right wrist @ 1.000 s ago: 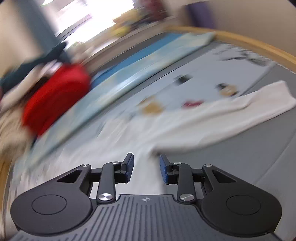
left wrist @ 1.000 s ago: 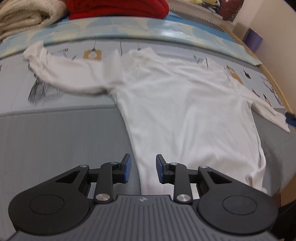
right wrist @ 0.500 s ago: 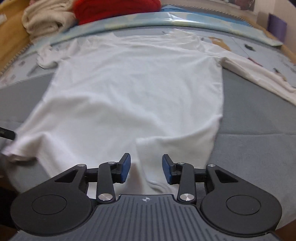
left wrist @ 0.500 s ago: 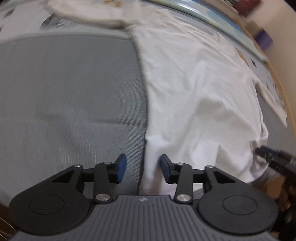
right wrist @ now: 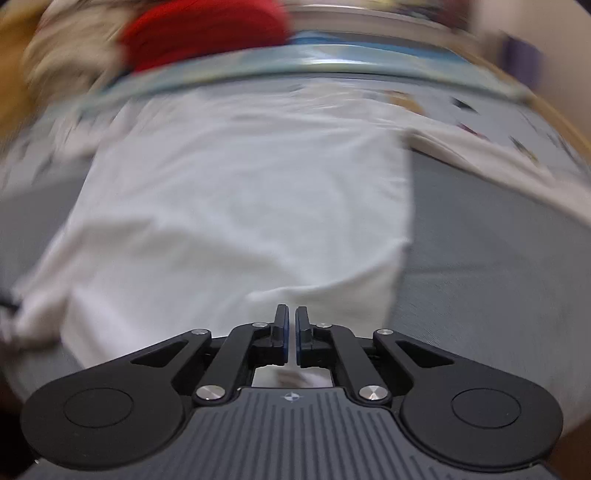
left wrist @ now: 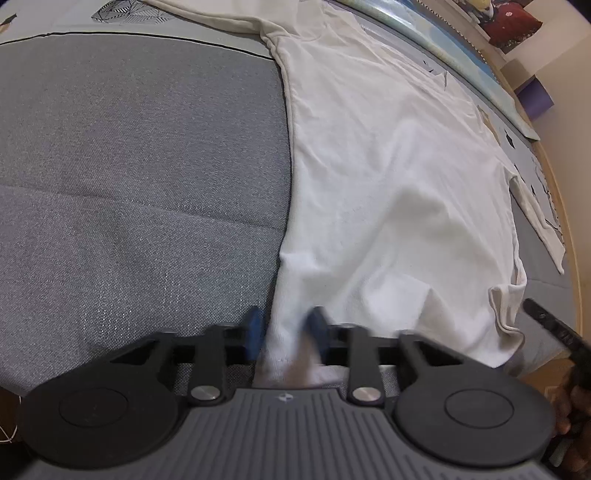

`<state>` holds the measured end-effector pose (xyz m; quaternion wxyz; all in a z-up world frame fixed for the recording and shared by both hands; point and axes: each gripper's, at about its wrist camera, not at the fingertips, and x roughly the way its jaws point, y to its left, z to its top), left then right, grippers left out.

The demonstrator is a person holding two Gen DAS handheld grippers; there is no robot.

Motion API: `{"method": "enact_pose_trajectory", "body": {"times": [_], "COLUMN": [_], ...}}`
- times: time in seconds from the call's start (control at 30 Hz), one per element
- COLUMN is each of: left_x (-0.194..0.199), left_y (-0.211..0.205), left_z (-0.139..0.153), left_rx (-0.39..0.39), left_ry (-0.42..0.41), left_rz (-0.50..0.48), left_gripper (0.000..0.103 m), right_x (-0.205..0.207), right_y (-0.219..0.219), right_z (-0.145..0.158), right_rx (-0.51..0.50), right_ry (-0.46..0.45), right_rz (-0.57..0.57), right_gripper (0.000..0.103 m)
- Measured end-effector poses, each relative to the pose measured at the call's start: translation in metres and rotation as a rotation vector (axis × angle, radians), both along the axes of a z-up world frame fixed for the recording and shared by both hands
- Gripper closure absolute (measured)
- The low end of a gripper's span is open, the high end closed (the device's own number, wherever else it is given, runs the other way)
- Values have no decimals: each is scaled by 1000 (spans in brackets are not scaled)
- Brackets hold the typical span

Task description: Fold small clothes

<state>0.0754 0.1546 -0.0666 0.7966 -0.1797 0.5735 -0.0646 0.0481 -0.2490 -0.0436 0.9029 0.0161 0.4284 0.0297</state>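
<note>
A white shirt [left wrist: 388, 192] lies flat on a bed with a grey cover [left wrist: 129, 166]. Its bottom edge is at the near edge of the bed, and its top points to the far side. One long sleeve [left wrist: 207, 18] stretches out toward the far left corner, and the other sleeve [right wrist: 498, 158] runs out to the right edge.

The left tongs [left wrist: 284, 332] are at the near left corner of the shirt. Their two blue fingers [left wrist: 254, 328] are partly open, with a fold of the shirt's bottom edge standing up between them. They look blurry, so I cannot tell if they are pinching the cloth.

The right tongs [right wrist: 291, 332] are at the near right part of the shirt's bottom edge. Their fingers are almost closed, with only a thin gap. A bit of white cloth shows right behind them, but I cannot tell if it is caught between them.

At the far edge of the bed there is a red pile [right wrist: 207, 29] and a cream blanket [right wrist: 70, 55], both very blurry. A light blue mat [right wrist: 332, 59] runs along in front of them.
</note>
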Motion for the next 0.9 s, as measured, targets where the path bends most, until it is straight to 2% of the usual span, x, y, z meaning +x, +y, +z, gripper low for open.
{"method": "enact_pose_trajectory", "body": {"times": [0.03, 0.07, 0.2, 0.27, 0.37, 0.43, 0.5, 0.53, 0.57, 0.67, 0.83, 0.9], "left_x": [0, -1, -15, -21, -20, -15, -10, -10, -9, -8, -7, -6], "left_y": [1, 2, 13, 18, 18, 18, 18, 17, 13, 6, 2, -1], "left_z": [1, 5, 38, 47, 42, 34, 25, 22, 19, 11, 0, -2], "left_rx": [-2, 0, -22, -30, 0, 19, -19, -33, -31, 9, 22, 39], "left_ry": [-3, -13, -88, -109, -63, -44, -18, -13, -12, -7, 14, 14], "left_rz": [0, 0, 1, 5, 18, 39, 52, 44, 27, -3, -8, -23], "left_gripper": [95, 97, 98, 98, 97, 95, 83, 74, 70, 70, 71, 78], "right_x": [-2, -5, -32, -47, -45, -37, -27, -23, -18, -6, 13, 9], "right_y": [-12, -23, -82, -102, -103, -84, -55, -40, -27, 5, 40, 45], "right_z": [5, 10, 34, 39, 32, 28, 23, 19, 14, -5, -32, -34], "right_rx": [34, 65, 224, 260, 292, 253, 167, 133, 101, 0, -178, -243], "right_ry": [-9, -19, -86, -102, -68, -79, -96, -94, -90, -50, 40, 17], "right_rz": [-56, -110, -399, -482, -401, -311, -190, -142, -99, 5, 136, 165], "right_gripper": [103, 103, 103, 103, 99, 97, 76, 61, 56, 56, 54, 54]}}
